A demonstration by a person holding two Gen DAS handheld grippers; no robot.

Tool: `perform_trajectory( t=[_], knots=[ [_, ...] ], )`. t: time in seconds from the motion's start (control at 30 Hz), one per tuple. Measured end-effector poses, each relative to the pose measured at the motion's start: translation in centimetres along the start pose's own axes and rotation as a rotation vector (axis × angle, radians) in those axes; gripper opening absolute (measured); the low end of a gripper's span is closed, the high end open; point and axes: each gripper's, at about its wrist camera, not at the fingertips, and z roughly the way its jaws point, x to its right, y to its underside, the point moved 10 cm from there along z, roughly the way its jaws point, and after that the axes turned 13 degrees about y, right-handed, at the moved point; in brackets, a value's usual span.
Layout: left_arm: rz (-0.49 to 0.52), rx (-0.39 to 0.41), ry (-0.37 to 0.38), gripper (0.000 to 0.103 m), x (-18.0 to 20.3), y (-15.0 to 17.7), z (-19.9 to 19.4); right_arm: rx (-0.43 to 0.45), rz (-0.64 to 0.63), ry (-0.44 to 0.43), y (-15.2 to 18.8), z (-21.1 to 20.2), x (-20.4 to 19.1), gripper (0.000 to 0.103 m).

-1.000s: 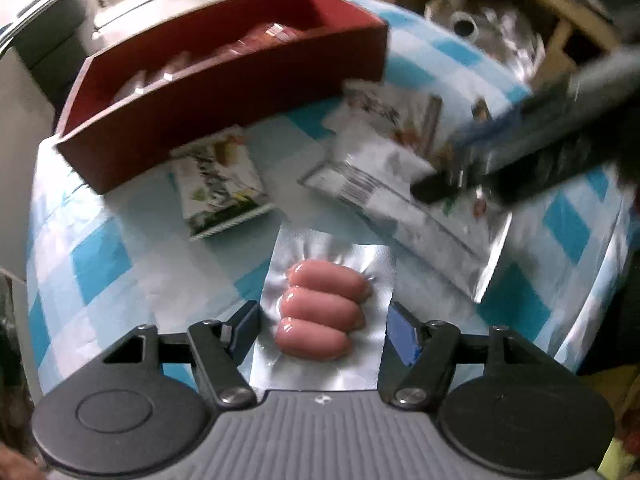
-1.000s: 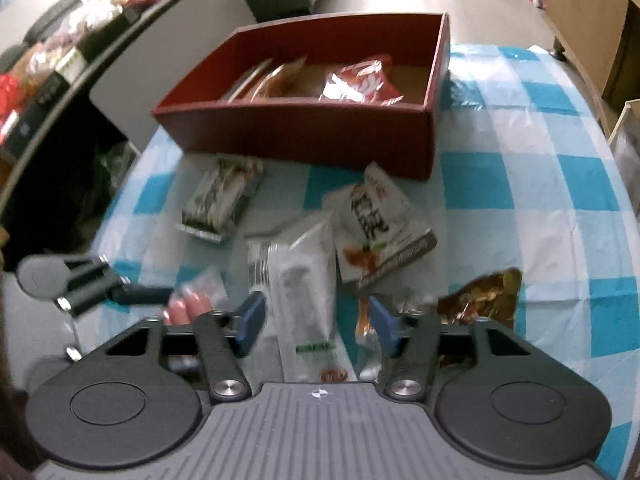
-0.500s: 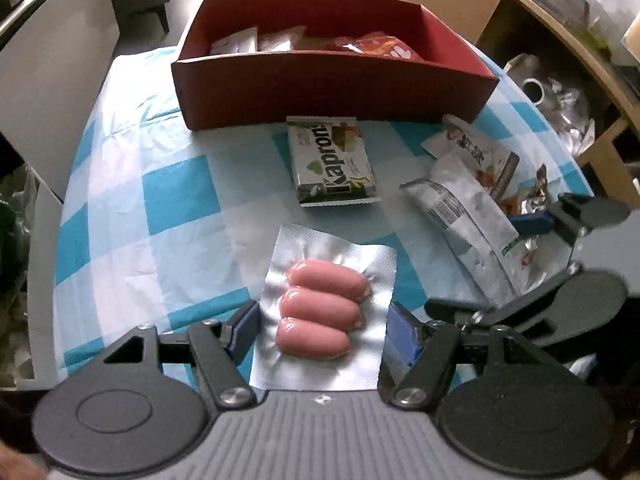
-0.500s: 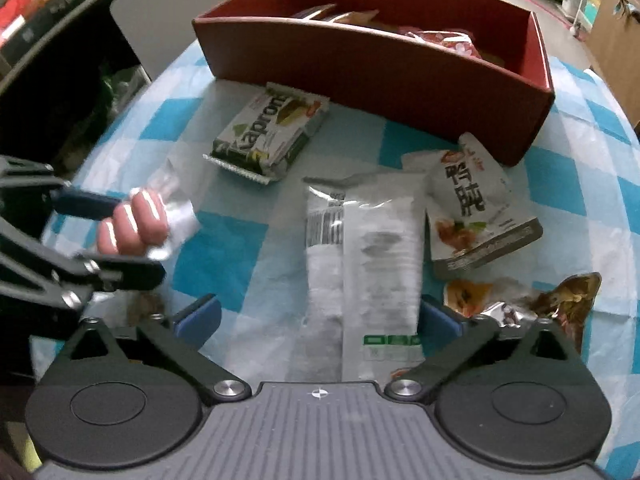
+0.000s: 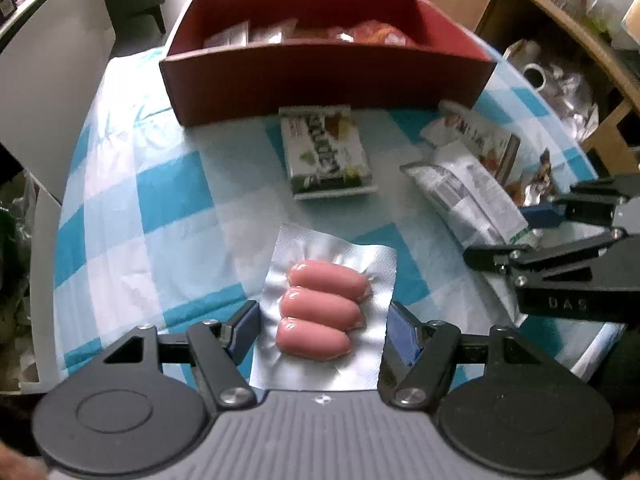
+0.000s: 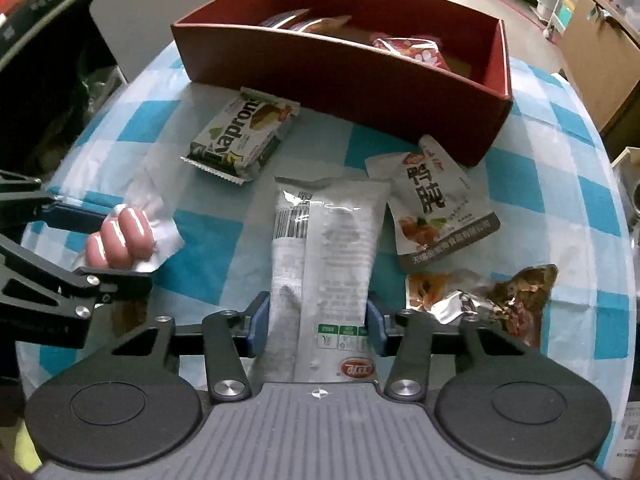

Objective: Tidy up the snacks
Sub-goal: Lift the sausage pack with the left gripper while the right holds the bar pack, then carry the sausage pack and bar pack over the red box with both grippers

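Observation:
My left gripper is shut on a clear vacuum pack of three pink sausages, held over the checked cloth. In the right wrist view that sausage pack sits in the left gripper at the left edge. My right gripper is closing, and its blue pads touch both long edges of a long silver packet that lies on the table. The left wrist view shows the right gripper at the near end of the silver packet. A red box with several snack bags stands behind.
A green-and-white Kapron wafer pack lies in front of the red box. A white duck-snack pouch and a crumpled brown-and-silver packet lie right of the silver packet. The round table's edge curves close on both sides.
The right gripper's jaws spread wide, then closed onto the silver packet's sides. The left gripper rolled and shifted, still holding the sausage pack, so the box now sits straight ahead of it.

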Motion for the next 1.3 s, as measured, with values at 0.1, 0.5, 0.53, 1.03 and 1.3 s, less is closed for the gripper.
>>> perform_trajectory(
  t=[0.1, 0.5, 0.53, 1.03, 1.3],
  knots=[
    [-0.017, 0.026, 0.024, 0.062, 0.2, -0.6, -0.4, 0.032, 0.044, -0.03, -0.4, -1.2, 0.5, 0.055],
    [-0.068, 0.165, 0.073, 0.062, 0.7, -4.6, -2.4, 0.166, 0.22, -0.143, -4.2, -4.4, 3.2, 0.055],
    [-0.065, 0.177, 0.069, 0.062, 0.8, -5.0, -2.6, 0.171, 0.219, -0.144, -4.6, -4.4, 3.3, 0.055],
    [-0.067, 0.338, 0.008, 0.062, 1.0, -11.6, -4.5, 0.265, 0.253, -0.164, -10.1, -5.3, 5.5, 0.055],
    [-0.063, 0.356, -0.007, 0.062, 1.3, -14.2, -3.8, 0.291, 0.267, -0.16, -12.5, -5.1, 6.6, 0.055]
  ],
)
